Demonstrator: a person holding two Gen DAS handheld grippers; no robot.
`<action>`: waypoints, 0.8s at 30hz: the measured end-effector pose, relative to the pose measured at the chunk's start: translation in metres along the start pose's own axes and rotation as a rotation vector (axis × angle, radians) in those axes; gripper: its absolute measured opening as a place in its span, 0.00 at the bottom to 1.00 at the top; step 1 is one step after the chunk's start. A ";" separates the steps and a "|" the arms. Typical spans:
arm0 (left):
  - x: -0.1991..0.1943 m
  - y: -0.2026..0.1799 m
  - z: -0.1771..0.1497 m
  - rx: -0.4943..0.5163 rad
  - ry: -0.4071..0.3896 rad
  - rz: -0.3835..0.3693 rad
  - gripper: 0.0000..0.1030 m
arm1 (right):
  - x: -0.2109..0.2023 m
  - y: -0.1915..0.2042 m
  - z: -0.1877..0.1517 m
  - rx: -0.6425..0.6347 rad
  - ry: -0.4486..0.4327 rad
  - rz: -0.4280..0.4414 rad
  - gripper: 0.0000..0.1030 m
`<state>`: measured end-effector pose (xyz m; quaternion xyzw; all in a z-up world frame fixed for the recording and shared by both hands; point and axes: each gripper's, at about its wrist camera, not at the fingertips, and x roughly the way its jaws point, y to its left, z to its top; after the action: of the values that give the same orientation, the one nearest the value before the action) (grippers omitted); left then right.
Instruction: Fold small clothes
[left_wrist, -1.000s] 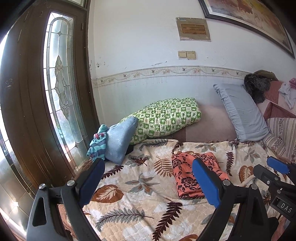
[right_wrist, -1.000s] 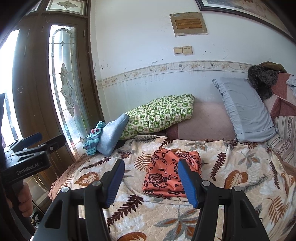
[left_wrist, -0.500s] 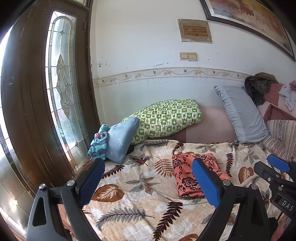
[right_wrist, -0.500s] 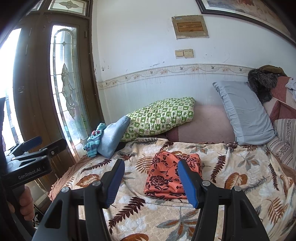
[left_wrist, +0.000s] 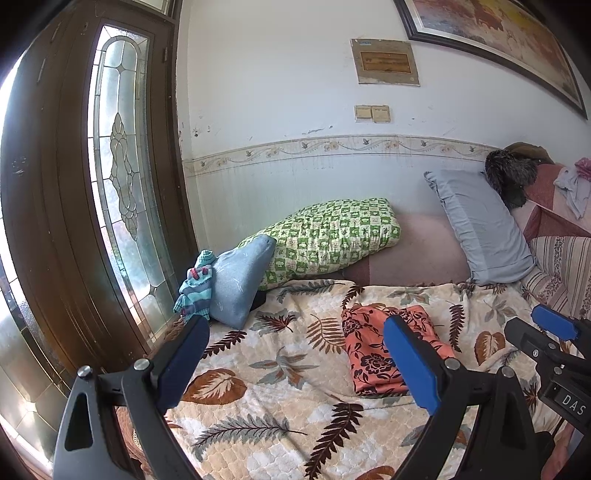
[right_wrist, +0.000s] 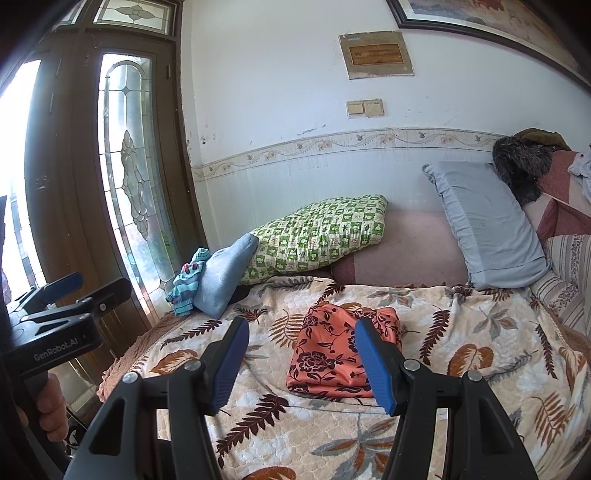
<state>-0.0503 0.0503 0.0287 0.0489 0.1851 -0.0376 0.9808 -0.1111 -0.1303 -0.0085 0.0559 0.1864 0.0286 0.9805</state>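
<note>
My view is cut off on every side by the dark fisheye rim, and the framed painting high on the wall shows only its lower corner. The small wall plaque carries writing too fine for me to read. On my left tool's body, seen from the right camera, I read "GenRobot.AI"; on the right tool, seen from the left camera, "DAS". A hand grips the left handle at the frame edge. My left gripper has its blue jaws wide apart and empty. My right gripper also stands apart, holding nothing. The folded orange floral garment lies on the leaf-print bedspread, beyond both sets of jaws and untouched. A striped teal garment is bunched beside a blue pillow, partly hidden by it.
</note>
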 end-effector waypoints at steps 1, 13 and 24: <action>0.000 0.000 0.001 0.000 0.000 -0.002 0.93 | 0.000 0.000 0.000 0.000 -0.001 0.001 0.62; -0.002 0.005 0.005 -0.006 -0.009 -0.010 0.93 | -0.001 0.007 0.002 -0.001 -0.017 0.002 0.62; -0.002 0.010 0.006 -0.008 -0.017 -0.015 0.93 | 0.000 0.011 0.005 -0.011 -0.024 -0.002 0.62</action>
<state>-0.0490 0.0600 0.0361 0.0434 0.1774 -0.0448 0.9822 -0.1100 -0.1195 -0.0029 0.0505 0.1745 0.0282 0.9830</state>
